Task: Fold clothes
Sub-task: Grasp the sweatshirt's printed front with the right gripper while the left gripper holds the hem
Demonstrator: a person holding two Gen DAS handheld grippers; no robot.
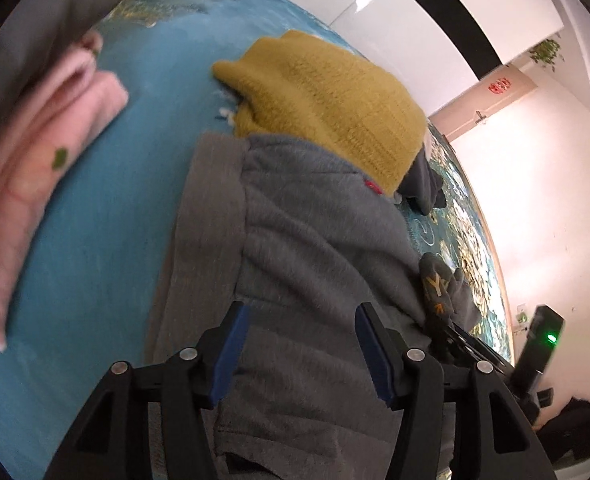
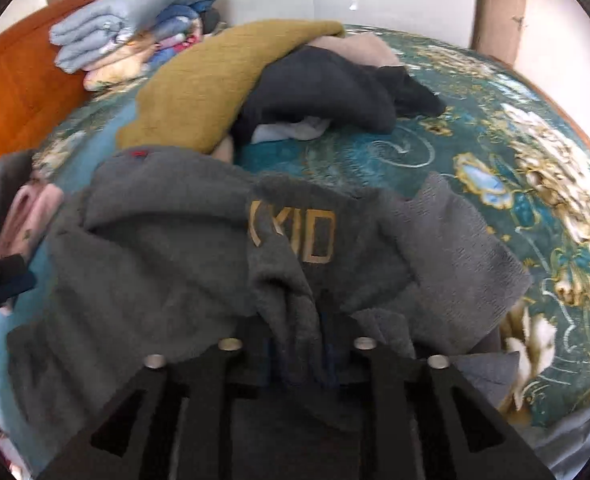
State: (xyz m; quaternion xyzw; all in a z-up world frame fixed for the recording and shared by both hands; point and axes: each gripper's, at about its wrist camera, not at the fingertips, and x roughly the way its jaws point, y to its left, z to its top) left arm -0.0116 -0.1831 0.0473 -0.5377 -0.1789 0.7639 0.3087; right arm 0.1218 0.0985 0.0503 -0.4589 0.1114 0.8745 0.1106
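Left gripper (image 1: 301, 354) fingers spread apart; right gripper (image 2: 299, 344) fingers close together, angled downward.

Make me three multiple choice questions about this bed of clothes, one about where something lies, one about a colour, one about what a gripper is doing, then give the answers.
1. Where does the mustard sweater lie?
A. Partly over the far end of the grey sweatshirt
B. Under the pink garment
C. On the floor

2. What colour is the lettering on the grey sweatshirt?
A. Red
B. Tan
C. White

3. How is the left gripper?
A. Shut on the mustard sweater
B. Open above the grey sweatshirt
C. Shut on a sock

Answers: 1 A, the mustard knit overlaps the sweatshirt's far edge. 2 B, the letters show tan against grey in the right wrist view. 3 B, its blue pads stand apart with grey cloth visible between them, unpinched.
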